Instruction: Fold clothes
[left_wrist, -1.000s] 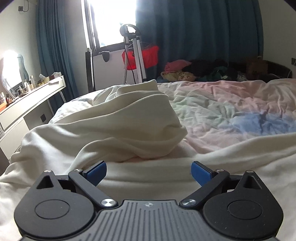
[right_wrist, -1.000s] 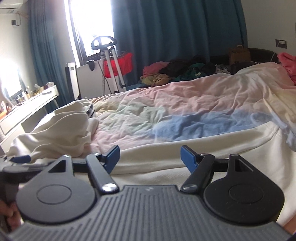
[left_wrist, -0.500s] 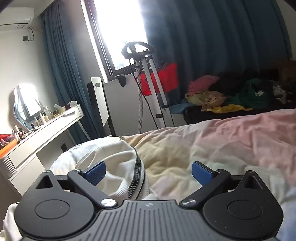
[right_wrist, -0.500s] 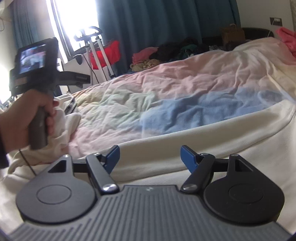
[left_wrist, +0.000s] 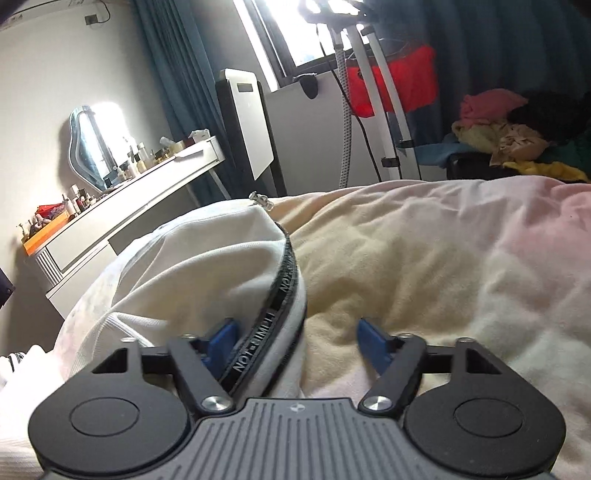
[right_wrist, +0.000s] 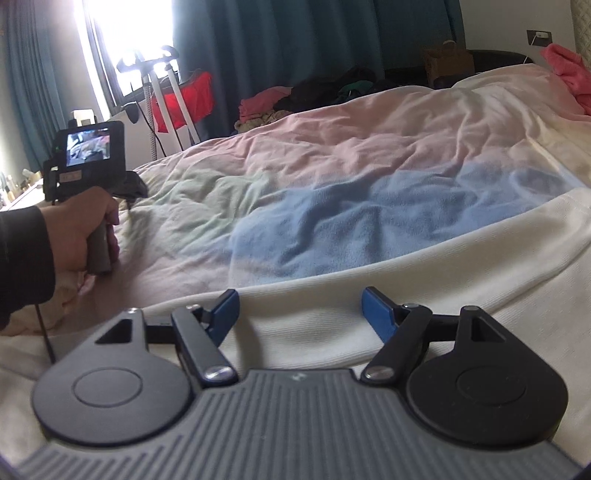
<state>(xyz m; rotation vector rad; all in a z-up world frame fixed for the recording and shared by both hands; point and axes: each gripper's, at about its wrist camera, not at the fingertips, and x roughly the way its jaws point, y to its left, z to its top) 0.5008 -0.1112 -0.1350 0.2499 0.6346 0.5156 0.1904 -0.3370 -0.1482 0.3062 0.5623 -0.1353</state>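
Note:
A cream-white garment (left_wrist: 192, 266) lies bunched on the bed, with a black lettered band (left_wrist: 284, 284) along its edge. My left gripper (left_wrist: 297, 332) is open, its jaws wide apart, and the band runs between them next to the left finger. In the right wrist view the same cream garment (right_wrist: 424, 266) lies spread flat across the bed. My right gripper (right_wrist: 299, 310) is open and empty just above its ribbed hem. The left gripper's handle and the hand holding it (right_wrist: 88, 214) show at the left.
The bed has a pastel pink, blue and yellow duvet (right_wrist: 351, 177). A white dressing table (left_wrist: 122, 221) with bottles and a mirror stands at the left. A garment steamer (left_wrist: 373, 92), a white panel, dark curtains and a pile of clothes (left_wrist: 498, 129) stand behind the bed.
My left gripper moved forward over the bunched garment to its far edge, and the black band now lies between the jaws. My right gripper stayed over the hem, tilting slightly.

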